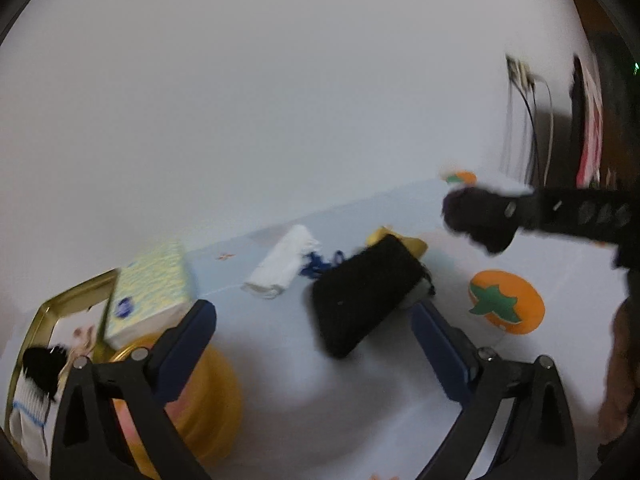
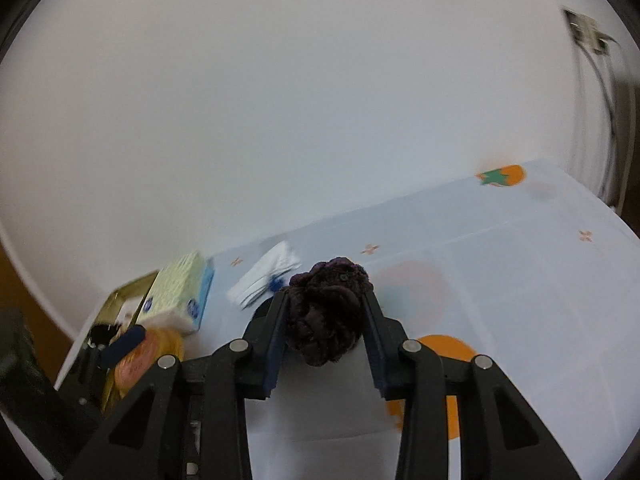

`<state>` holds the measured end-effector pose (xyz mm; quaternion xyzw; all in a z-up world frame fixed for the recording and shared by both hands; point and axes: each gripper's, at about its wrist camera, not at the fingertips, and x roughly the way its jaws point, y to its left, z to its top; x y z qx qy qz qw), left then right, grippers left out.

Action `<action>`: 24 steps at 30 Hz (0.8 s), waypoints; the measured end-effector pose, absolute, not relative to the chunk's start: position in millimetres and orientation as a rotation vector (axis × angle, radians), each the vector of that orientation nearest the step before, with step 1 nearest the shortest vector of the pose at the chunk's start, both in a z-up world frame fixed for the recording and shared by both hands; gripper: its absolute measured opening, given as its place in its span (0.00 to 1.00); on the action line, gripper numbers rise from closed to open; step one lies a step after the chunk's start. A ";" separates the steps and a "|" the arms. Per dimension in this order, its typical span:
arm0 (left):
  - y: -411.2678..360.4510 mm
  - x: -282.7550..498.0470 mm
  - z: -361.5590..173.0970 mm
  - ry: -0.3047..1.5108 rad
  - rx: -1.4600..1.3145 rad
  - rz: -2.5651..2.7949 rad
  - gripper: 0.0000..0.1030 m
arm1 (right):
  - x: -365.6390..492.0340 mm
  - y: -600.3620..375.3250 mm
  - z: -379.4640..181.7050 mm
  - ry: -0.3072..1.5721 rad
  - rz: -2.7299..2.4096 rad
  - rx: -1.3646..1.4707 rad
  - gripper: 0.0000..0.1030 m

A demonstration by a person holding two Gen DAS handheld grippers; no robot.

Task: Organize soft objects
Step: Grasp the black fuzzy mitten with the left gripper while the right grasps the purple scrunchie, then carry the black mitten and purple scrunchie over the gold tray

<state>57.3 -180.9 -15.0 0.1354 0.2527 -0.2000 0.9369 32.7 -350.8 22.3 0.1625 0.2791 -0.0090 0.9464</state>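
My right gripper point(image 2: 325, 304) is shut on a dark purple fuzzy scrunchie point(image 2: 326, 312) and holds it above the table; it also shows in the left wrist view point(image 1: 476, 216) at the right. My left gripper point(image 1: 316, 316) is open and empty, low over the table. A black soft pouch point(image 1: 364, 296) lies between its fingers, a little ahead, on top of something yellow point(image 1: 404, 240). A folded white cloth point(image 1: 282, 266) with a blue cord point(image 1: 320, 264) lies behind it; the cloth also shows in the right wrist view point(image 2: 266, 274).
A gold tray point(image 1: 60, 296) at the left holds a tissue pack point(image 1: 152, 288), a black item point(image 1: 42, 368) and a white cloth. An orange round container point(image 1: 204, 396) stands next to it. The tablecloth point(image 1: 400, 400) has orange fruit prints point(image 1: 506, 300). A white wall is behind; cables hang at the right.
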 end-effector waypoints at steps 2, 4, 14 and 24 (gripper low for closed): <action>-196.8 66.6 -23.0 0.553 0.310 -0.426 0.87 | 27.6 -362.3 24.3 0.546 -0.060 0.359 0.38; -209.8 76.1 -29.7 0.597 0.349 -0.410 0.85 | 23.8 -371.0 25.8 0.530 -0.083 0.394 0.38; -224.2 117.6 -47.3 0.762 0.323 -0.442 0.42 | 27.7 -367.5 25.7 0.536 -0.092 0.388 0.38; -164.4 105.3 -31.5 0.665 0.008 -0.543 0.13 | 26.6 -364.2 21.3 0.513 -0.120 0.370 0.38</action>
